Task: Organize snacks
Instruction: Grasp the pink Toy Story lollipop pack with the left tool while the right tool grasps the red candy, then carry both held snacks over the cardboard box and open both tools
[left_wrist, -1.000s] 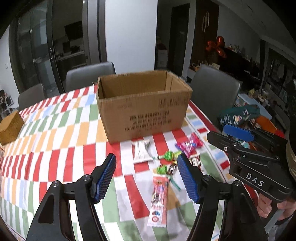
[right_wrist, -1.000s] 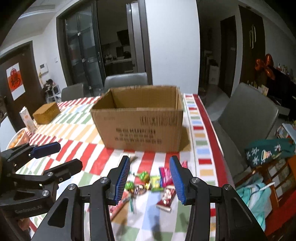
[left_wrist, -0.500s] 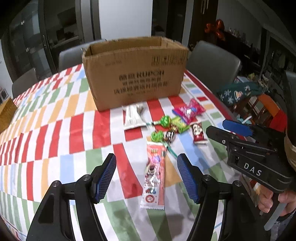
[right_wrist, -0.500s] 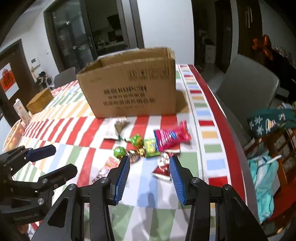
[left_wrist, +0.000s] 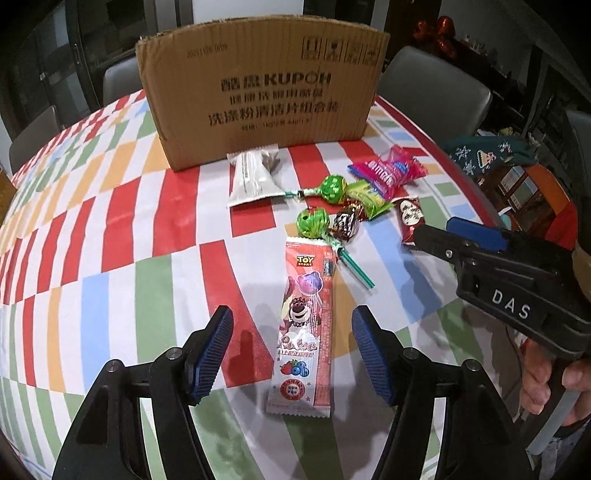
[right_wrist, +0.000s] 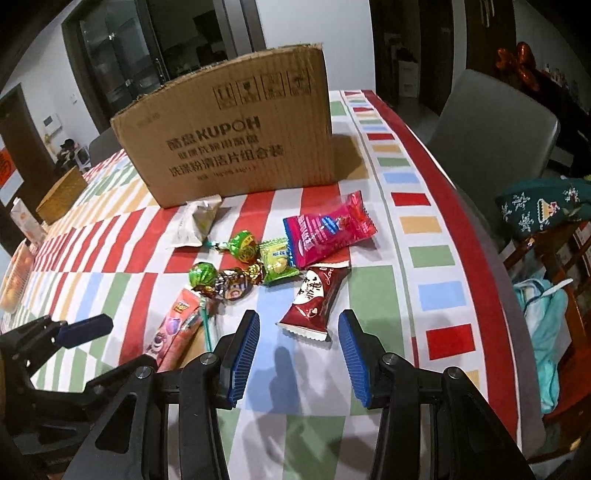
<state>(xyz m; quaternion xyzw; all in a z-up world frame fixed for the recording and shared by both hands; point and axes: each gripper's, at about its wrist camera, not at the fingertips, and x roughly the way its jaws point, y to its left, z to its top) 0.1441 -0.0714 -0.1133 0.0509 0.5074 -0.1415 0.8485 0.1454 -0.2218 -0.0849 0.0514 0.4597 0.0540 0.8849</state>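
pink toy story packet (left_wrist: 303, 332) between spread left tongs (left_wrist: 291, 354); right tongs (right_wrist: 298, 354) spread.

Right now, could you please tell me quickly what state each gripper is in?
Left gripper: open, holding nothing, straddling the Toy Story packet.
Right gripper: open, holding nothing, just short of the dark red packet.

Bare tablecloth (left_wrist: 155, 295) left of snacks (left_wrist: 347, 206)
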